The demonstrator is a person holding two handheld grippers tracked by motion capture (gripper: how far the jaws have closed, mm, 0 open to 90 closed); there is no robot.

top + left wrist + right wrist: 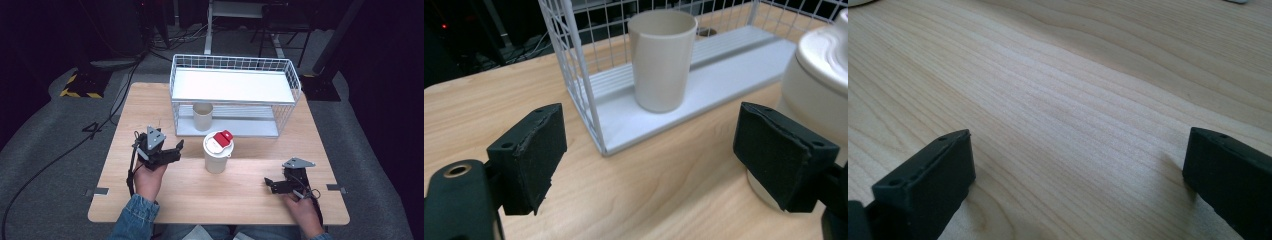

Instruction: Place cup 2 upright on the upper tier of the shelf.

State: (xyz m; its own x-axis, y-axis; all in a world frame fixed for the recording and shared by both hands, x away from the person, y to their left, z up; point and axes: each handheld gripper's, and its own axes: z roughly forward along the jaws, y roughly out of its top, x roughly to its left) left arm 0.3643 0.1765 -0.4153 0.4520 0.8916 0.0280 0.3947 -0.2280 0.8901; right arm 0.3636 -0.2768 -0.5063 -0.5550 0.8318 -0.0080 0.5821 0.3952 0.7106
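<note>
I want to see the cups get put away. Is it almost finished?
Partly, it seems. One open cup already stands on the wire rack's bottom shelf. The lidded cup with the red flap stands on the table, not gripped. The left tool is open beside it, probably about to grab it. The right tool is open, holding nothing.
</note>
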